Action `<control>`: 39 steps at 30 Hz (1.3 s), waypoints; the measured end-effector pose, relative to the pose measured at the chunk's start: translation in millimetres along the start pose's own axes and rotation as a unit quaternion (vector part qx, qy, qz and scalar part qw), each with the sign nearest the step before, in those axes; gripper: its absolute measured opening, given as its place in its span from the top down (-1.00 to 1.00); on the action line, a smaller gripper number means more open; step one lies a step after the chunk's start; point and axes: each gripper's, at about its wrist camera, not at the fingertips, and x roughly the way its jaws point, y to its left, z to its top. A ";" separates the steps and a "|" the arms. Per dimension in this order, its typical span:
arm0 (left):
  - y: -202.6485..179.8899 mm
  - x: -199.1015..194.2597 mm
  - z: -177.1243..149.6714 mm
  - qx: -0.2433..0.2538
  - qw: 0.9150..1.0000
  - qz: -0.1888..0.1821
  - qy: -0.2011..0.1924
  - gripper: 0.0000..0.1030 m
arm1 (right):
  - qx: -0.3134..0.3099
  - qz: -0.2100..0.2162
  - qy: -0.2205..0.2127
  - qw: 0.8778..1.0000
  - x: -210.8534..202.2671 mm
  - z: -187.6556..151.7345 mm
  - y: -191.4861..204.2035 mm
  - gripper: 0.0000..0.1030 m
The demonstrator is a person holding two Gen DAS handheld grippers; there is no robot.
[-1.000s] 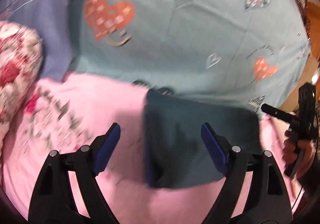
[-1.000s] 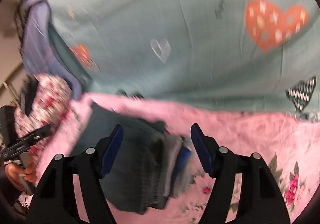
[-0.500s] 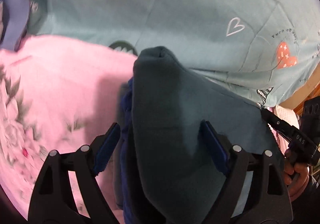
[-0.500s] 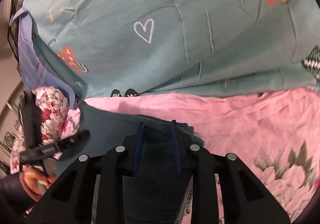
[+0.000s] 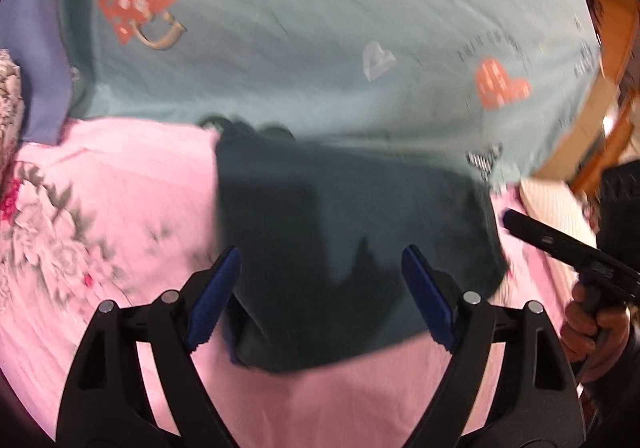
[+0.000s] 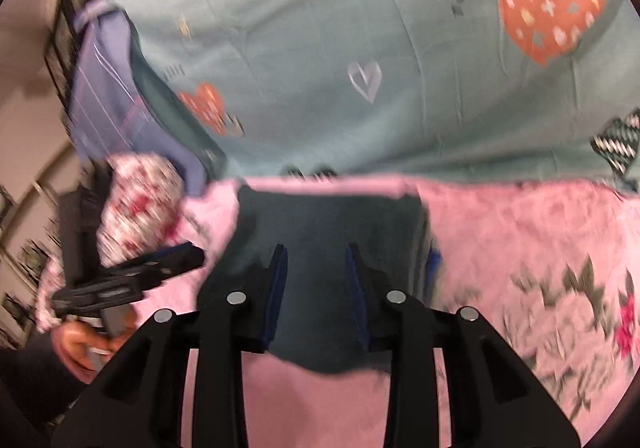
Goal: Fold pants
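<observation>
The pants [image 5: 344, 248], dark teal and folded into a compact rectangular bundle, are seen lying on the pink blanket [image 5: 120, 208], with their far edge just beside the boundary where the teal heart-printed sheet [image 5: 320, 28] begins. A strip of blue lining is visible at the bundle's edge in both views. The left gripper [image 5: 320, 288] is held with its jaws spread wide above the near part of the bundle; its blue pads [image 5: 212, 300] stand to either side and nothing is gripped between them. The right gripper [image 6: 316, 288] is seen with its jaws much narrower, having just been opening slightly; the pants are framed in the gap, but whether the pads press on the cloth cannot be told from the blurred frame. A hand [image 5: 596, 332] is shown at the right edge of the left wrist view, wrapped round the handle of the other gripper. A floral pillow [image 6: 136, 208] is seen at the left, beside a purple cloth [image 6: 104, 96]. Grey and red flowers are printed on the blanket's near portions.
</observation>
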 end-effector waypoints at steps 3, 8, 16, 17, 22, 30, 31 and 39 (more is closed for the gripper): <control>-1.3 29.5 -21.4 0.014 0.999 0.024 0.044 -0.62 | -0.003 -0.052 0.052 0.997 29.1 -22.9 -10.2 0.40; 2.0 47.8 -29.7 0.027 0.996 0.042 0.067 -0.71 | 0.013 -0.066 0.049 0.997 41.4 -33.0 -16.9 0.38; -29.6 -22.7 -13.0 0.031 0.991 0.119 0.055 -0.93 | 0.014 -0.099 0.024 0.995 -15.2 -24.6 30.3 -0.29; -33.3 -34.3 -11.0 0.029 0.991 0.118 0.054 -0.93 | 0.008 -0.118 0.023 0.993 -23.3 -27.7 39.6 -0.32; -53.0 -82.5 -20.7 0.027 0.991 0.126 0.044 -0.96 | -0.006 -0.159 0.011 0.987 -56.7 -49.3 67.0 -0.89; -80.2 -143.0 -51.6 0.042 0.988 0.148 0.028 -0.96 | -0.029 -0.173 -0.007 0.985 -99.2 -80.1 104.9 -0.97; -81.6 -148.9 -55.4 0.042 0.988 0.146 0.027 -0.96 | -0.030 -0.173 -0.007 0.984 -102.0 -81.8 108.4 -0.97; -90.5 -174.0 -79.0 0.049 0.988 0.146 0.027 -0.96 | -0.040 -0.177 0.002 0.983 -116.2 -102.7 124.7 -0.97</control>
